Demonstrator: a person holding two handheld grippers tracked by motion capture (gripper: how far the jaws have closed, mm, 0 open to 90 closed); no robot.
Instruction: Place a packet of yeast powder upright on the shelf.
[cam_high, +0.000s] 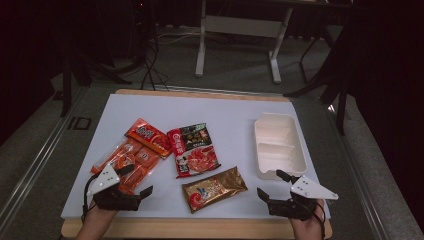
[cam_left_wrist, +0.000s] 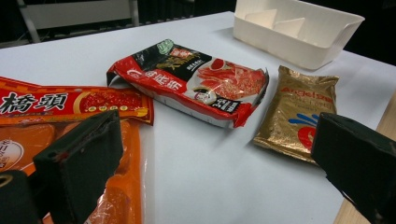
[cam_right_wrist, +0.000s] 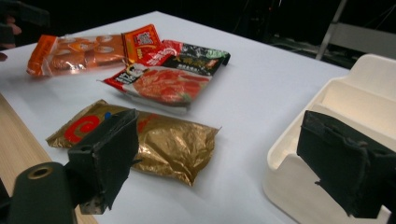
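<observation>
My left gripper (cam_high: 136, 181) hovers open at the near left, over the near end of a clear orange snack packet (cam_high: 127, 160). Its jaws (cam_left_wrist: 215, 168) stand wide with nothing between them. My right gripper (cam_high: 272, 184) is open at the near right, between a gold packet (cam_high: 214, 188) and a white divided tray (cam_high: 278, 145). Its jaws (cam_right_wrist: 224, 158) frame the gold packet (cam_right_wrist: 159, 140) and the tray's near wall (cam_right_wrist: 289, 186) without touching either. A red and black packet (cam_high: 194, 150) and an orange-red packet (cam_high: 147, 136) lie flat mid-board.
All packets rest on a white board (cam_high: 225, 115) over a wooden tabletop whose edge (cam_high: 200, 227) runs along the near side. The tray's compartments hold nothing. A desk frame (cam_high: 240, 45) stands on the dark floor beyond the table.
</observation>
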